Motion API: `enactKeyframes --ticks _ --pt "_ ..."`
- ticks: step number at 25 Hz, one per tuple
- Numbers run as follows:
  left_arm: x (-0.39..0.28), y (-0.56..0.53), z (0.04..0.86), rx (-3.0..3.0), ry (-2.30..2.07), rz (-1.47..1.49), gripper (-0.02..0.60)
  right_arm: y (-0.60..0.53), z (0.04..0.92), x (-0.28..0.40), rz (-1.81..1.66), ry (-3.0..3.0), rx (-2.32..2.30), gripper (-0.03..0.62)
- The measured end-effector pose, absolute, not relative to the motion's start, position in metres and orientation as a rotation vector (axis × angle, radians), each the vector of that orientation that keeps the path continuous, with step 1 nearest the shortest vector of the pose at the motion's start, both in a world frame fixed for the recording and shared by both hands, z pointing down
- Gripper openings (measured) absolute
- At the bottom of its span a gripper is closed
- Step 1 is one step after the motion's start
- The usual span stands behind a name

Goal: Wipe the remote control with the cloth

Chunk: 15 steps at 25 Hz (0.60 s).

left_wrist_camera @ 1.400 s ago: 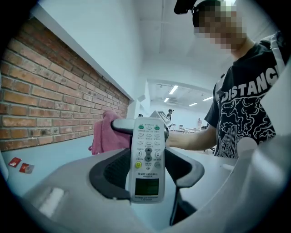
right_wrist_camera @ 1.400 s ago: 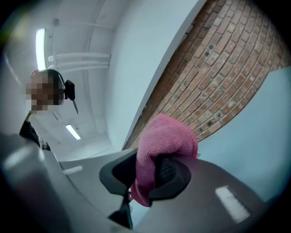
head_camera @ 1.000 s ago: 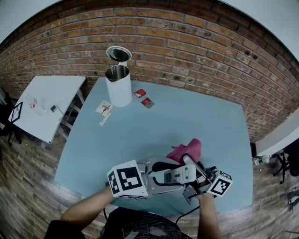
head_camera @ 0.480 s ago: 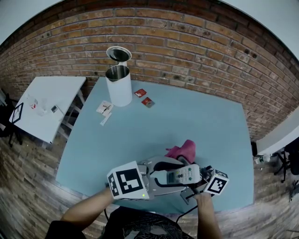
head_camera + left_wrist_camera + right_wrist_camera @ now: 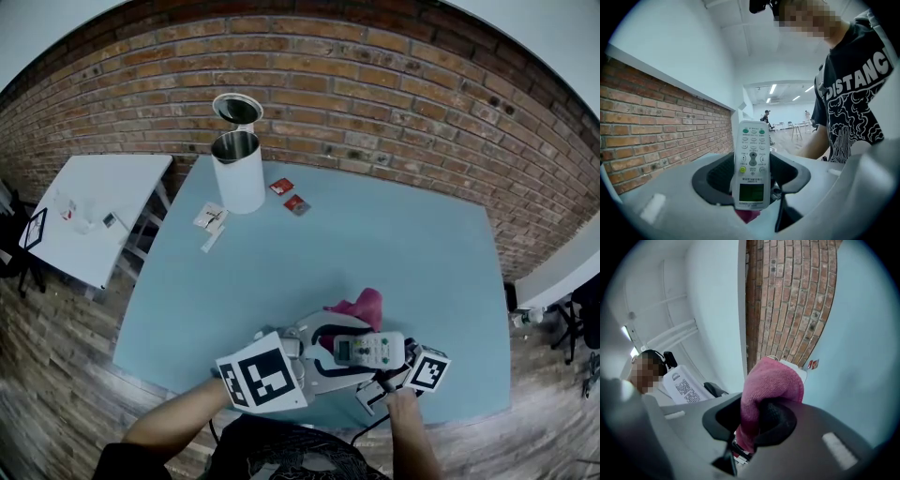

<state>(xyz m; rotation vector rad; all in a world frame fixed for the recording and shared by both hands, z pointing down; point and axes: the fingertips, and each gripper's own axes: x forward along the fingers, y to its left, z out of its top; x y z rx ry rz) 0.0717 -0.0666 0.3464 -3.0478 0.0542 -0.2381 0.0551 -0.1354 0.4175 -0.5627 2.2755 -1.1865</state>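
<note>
A brick wall (image 5: pixel 375 94) runs along the far edge of the pale blue tabletop (image 5: pixel 403 244). Beyond the tabletop's left edge, a smaller white table (image 5: pixel 94 202) stands on the wooden floor. A white-sided metal canister (image 5: pixel 236 173) stands upright at the far left corner with its round lid tipped up behind it.

Both claws meet over the near edge, a little right of its middle. The left claw (image 5: pixel 751 177) has its jaws set fairly wide and clamped on the narrow sides of the remote control (image 5: pixel 752 164). From the head view the white remote lies level with its button face up, lengthwise along the near edge. Its green display end is nearest the left claw and its other end points toward the right claw (image 5: pixel 754 420).

The right claw's jaws are drawn narrow and pinch a bunched pink cloth (image 5: pixel 771 380), which bulges out past the jaw tips. In the head view the cloth sits just beyond the remote's far side. A sliver of pink shows under the remote's display end in the left gripper view; whether the two touch cannot be told.

Two small red packets (image 5: pixel 289 196) lie near the far edge, right of the canister. A few white paper slips (image 5: pixel 210 221) lie in front of the canister, near the left edge.
</note>
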Motion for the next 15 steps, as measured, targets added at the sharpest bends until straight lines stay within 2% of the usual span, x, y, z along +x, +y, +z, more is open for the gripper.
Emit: enactKeyframes --ticks 15 --pt "0.063 -0.092 0.362 -2.995 0.224 -0.288 0.239 -0.126 0.434 0.046 -1.298 2.172 -0.527 0.061"
